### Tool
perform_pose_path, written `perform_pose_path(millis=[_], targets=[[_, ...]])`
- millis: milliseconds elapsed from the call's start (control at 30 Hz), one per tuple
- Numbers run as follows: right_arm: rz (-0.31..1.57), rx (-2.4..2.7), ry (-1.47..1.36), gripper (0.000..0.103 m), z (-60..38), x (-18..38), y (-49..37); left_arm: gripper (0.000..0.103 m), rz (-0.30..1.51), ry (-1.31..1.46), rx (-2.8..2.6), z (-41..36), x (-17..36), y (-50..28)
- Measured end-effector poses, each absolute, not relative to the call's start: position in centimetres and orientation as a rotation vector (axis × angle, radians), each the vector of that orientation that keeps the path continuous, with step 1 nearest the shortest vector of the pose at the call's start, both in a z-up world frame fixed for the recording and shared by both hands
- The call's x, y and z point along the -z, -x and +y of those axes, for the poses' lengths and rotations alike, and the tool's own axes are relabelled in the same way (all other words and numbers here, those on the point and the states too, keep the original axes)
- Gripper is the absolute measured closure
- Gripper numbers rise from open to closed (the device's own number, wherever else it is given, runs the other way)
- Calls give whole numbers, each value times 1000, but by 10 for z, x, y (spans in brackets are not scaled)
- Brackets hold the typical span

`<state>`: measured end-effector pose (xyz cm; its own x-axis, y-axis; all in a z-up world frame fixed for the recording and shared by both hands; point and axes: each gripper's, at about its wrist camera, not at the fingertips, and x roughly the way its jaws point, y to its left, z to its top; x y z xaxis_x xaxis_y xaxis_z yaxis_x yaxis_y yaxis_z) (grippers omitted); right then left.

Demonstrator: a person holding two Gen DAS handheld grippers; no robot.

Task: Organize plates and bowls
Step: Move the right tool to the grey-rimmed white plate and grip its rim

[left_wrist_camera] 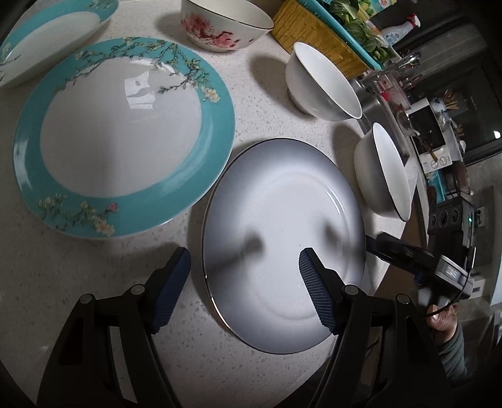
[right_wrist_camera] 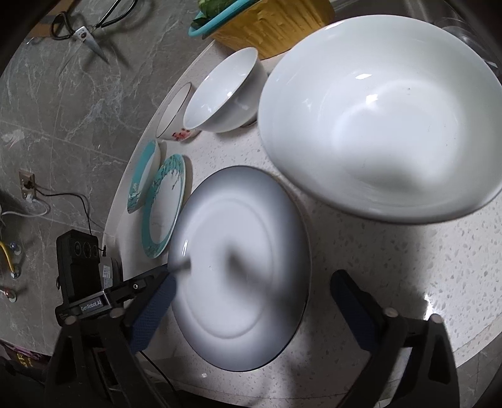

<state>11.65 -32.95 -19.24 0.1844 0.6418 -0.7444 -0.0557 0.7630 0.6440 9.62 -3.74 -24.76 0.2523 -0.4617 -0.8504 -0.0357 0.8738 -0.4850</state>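
A grey-white plate (left_wrist_camera: 282, 248) with a thin dark rim is seen lying flat on the speckled worktop (left_wrist_camera: 257, 103), close to its curved near edge. The left gripper (left_wrist_camera: 244, 266) is held over the left part of this plate with its jaws fairly wide; one blue pad is above the bare worktop just beside the plate's rim, the other above the plate's inside, and nothing is pressed between them. The right gripper (right_wrist_camera: 251, 288) is held over the same plate from the opposite side, also fairly wide, one finger over the plate's left rim and the other over the worktop to its right; whether either pad touches the plate cannot be told.

A teal-rimmed plate (left_wrist_camera: 122, 138) with blossom branches lies just beside the grey-white plate, further in from the edge, and a second teal dish (left_wrist_camera: 47, 37) lies beyond it. A bowl with pink flowers (left_wrist_camera: 222, 25) stands toward the far edge. Two plain white bowls (left_wrist_camera: 323, 81) (left_wrist_camera: 382, 172) are placed along the worktop's sink-side edge, the nearer one carrying a dark rim line. A yellow basket (left_wrist_camera: 317, 37) with greens stands at the far corner. Scissors (right_wrist_camera: 84, 28) are visible on the floor
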Motion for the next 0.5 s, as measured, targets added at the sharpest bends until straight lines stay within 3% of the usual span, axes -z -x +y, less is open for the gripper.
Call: perform_pose_path(millis=[100, 267, 367, 433, 500], targets=[[1327, -502, -576, 51, -335, 198, -120, 34, 1297, 431, 314, -43, 247, -98], [1340, -501, -625, 54, -342, 202, -125, 34, 1303, 408, 311, -46, 247, -104], [1347, -496, -628, 54, -342, 203, -125, 46, 1309, 374, 286, -46, 246, -105], [1351, -491, -600, 56, -338, 202, -124, 59, 1308, 350, 263, -44, 246, -105], [1358, -470, -556, 65, -337, 201, -125, 66, 1309, 350, 250, -40, 246, -106]])
